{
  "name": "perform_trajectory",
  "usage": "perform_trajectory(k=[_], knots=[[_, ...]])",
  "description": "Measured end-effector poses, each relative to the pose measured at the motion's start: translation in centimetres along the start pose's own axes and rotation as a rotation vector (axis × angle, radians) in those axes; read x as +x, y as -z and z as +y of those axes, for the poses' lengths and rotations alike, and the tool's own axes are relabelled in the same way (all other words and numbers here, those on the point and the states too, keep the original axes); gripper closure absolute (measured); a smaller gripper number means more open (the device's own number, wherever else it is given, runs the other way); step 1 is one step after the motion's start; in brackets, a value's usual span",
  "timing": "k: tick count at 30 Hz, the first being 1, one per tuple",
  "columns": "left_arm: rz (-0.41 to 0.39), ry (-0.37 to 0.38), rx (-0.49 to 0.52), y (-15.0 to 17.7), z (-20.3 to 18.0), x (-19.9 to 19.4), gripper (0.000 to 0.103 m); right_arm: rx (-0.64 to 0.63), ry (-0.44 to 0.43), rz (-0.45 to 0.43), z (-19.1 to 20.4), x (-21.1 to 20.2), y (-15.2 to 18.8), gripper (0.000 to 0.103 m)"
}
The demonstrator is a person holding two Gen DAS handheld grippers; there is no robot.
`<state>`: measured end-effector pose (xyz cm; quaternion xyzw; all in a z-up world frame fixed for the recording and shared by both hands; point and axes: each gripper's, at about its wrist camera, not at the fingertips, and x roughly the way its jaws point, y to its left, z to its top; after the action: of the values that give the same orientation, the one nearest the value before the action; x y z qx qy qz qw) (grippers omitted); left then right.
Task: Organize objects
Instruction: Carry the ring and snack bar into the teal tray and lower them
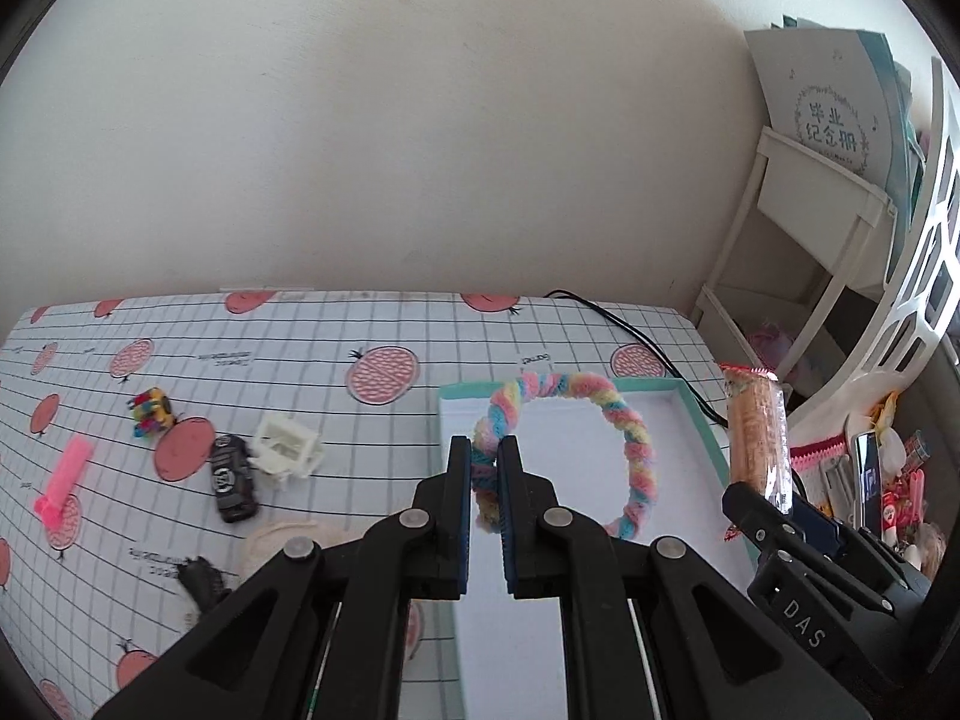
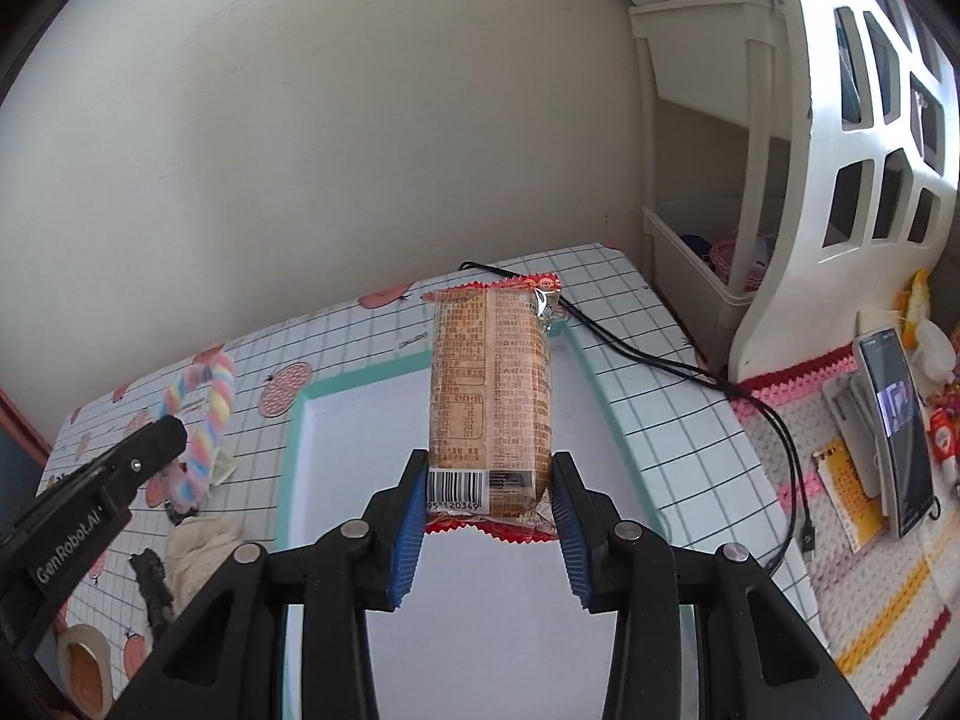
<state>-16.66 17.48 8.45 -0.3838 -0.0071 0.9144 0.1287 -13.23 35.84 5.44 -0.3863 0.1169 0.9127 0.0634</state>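
Left wrist view: left gripper [image 1: 485, 480] grips the pastel headband [image 1: 636, 450], right gripper [image 2: 489, 507] clamps the biscuit packet [image 2: 489, 384]; both await lowering into the tray [image 2: 606, 396].

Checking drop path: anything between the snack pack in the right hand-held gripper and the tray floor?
Nothing visible. The snack pack hangs over bare white floor of the tray. The fuzzy headband, held by the left hand-held gripper, sits at the tray's other side.

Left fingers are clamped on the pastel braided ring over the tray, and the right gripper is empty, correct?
Not quite. The right gripper is not empty: the right wrist view shows it shut on a wrapped biscuit pack. The left gripper does clamp the braided ring over the tray.
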Motion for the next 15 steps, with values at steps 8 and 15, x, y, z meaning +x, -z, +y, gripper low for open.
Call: perform_trajectory(k=[8,15], knots=[[0.035,-0.003,0.001,0.3,-2.0,3.3,0.095,-0.028,0.015,0.025,-1.1,1.8,0.3,0.061],[0.048,-0.012,0.022,0.5,-3.3,5.8,0.095,-0.056,0.013,0.045,-1.4,3.2,0.6,0.061]])
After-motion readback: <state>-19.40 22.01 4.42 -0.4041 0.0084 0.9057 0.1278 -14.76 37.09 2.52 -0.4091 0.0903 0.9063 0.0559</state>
